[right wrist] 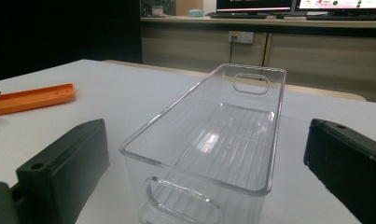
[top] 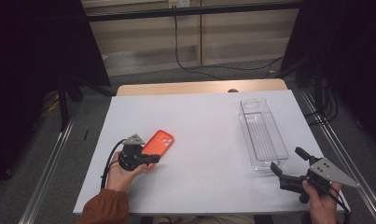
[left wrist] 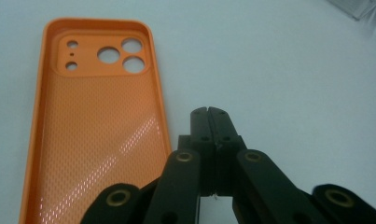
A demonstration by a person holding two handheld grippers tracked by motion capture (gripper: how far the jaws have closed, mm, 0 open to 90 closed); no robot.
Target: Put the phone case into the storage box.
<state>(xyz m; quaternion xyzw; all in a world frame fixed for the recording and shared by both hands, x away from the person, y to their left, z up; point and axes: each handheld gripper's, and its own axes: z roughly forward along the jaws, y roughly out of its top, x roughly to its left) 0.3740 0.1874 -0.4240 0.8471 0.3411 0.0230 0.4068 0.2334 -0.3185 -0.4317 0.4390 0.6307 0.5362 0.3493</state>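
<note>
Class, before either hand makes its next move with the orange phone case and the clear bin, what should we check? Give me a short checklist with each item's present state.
1. Left gripper closed and holding nothing: ok, its jaws meet beside the orange phone case.
2. Phone case lying flat, inside facing up: ok.
3. Right gripper open wide: ok, its jaws stand either side of the clear bin.
4. Bin upright and empty: ok.
5. White table free between case and bin: ok.
6. Right jaws touching the bin: cannot tell.
</note>
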